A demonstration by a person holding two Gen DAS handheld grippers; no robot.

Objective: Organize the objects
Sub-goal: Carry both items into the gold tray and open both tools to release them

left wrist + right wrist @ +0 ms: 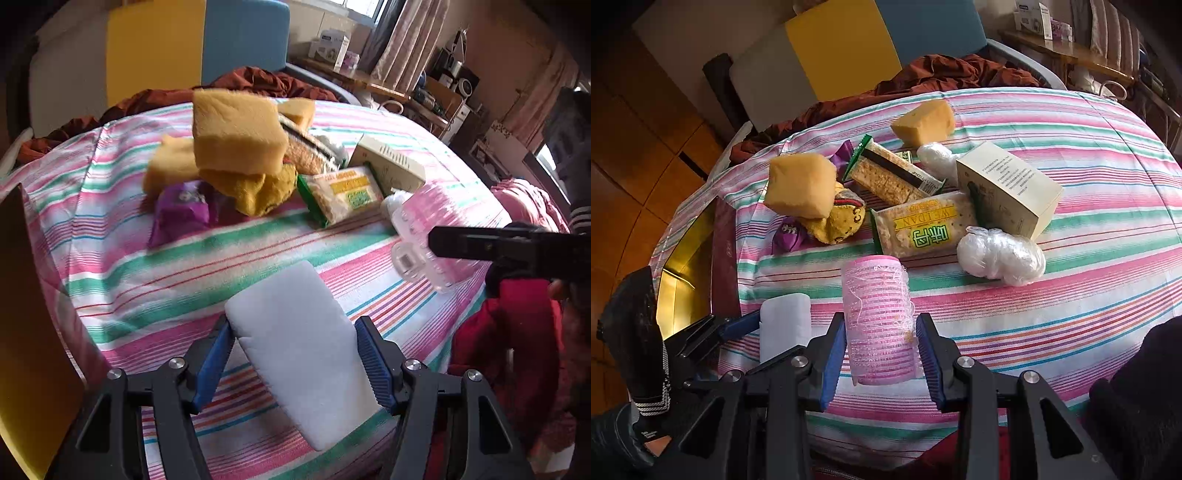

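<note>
My left gripper [295, 362] is shut on a white foam sponge block [299, 354], held above the striped cloth; the block also shows in the right wrist view [785, 325]. My right gripper [881, 354] is shut on a pink hair roller [877, 321], upright between the blue pads; in the left wrist view the roller [424, 229] appears at the right. Beyond lies a pile: yellow sponges [801, 184], cracker packs [923, 225], a cream box [1008, 188], a purple packet [181, 210], a yellow toy [842, 218] and white plastic-wrapped balls [997, 254].
The pile lies on a pink, green and white striped cloth [1071, 295]. A gold-lined box with a maroon wall [690, 266] stands open at the cloth's left edge. A brown jacket [942, 74] lies behind. A shelf with clutter [424, 96] is at the far right.
</note>
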